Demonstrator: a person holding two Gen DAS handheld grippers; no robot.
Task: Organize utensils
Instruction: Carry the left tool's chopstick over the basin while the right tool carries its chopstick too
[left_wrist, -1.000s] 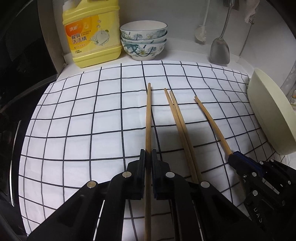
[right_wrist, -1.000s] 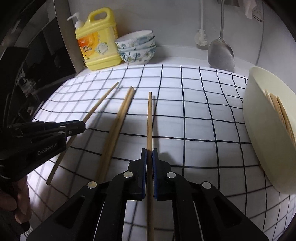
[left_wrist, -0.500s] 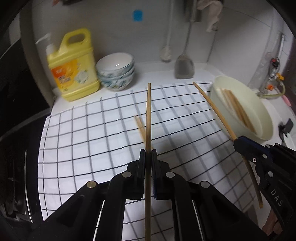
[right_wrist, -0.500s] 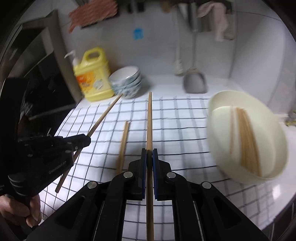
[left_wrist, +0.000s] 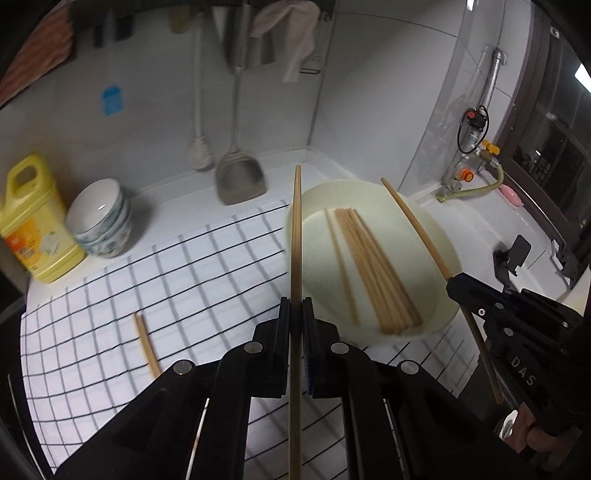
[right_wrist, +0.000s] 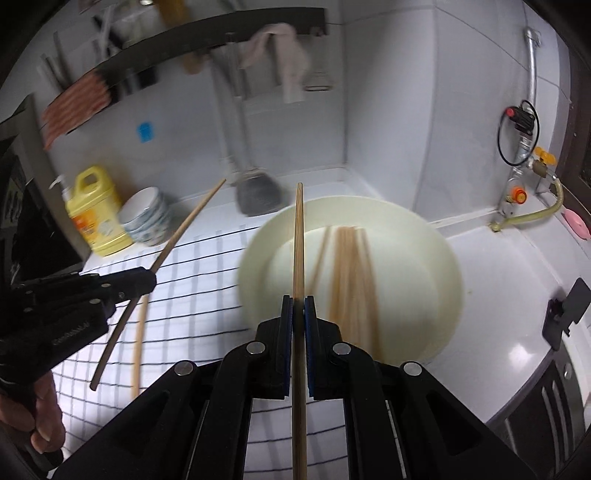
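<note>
**A:** Item one, the held utensils?

**B:** Left gripper (left_wrist: 295, 314), clenched on one wooden chopstick (left_wrist: 296, 236); the tip reaches to 12 o'clock over the cream bowl's (left_wrist: 439, 236) left rim, and the lower end runs out of frame at 6 o'clock. Right gripper (right_wrist: 298, 314), likewise clamped on a second chopstick (right_wrist: 297, 240), tip at 12 o'clock over the same bowl (right_wrist: 436, 251). Each tool also shows in the other's view: the right one at 4 o'clock (left_wrist: 480, 299), the left one at 9 o'clock (right_wrist: 122, 286).

**A:** Item two, the bowl's contents?

**B:** A bundle of chopsticks (left_wrist: 373, 269) lying side by side, plus a single one set slightly apart on its left. The right wrist view smears them with motion blur, so a count cannot be given.

**A:** Item three, loose stock?

**B:** A chopstick pair (left_wrist: 146, 343) on the checked cloth (left_wrist: 203, 266) at 8 o'clock; its near end is hidden behind the gripper body. From the right wrist it appears at 8 o'clock (right_wrist: 139, 332), partly crossed by the left tool's stick.

**A:** Background lot?

**B:** Yellow detergent jug (left_wrist: 31, 221) and stacked patterned bowls (left_wrist: 101, 218) at 9 o'clock, the jug cut by the frame edge; a hanging spatula (left_wrist: 240, 177) at 11 o'clock, blurred.
</note>
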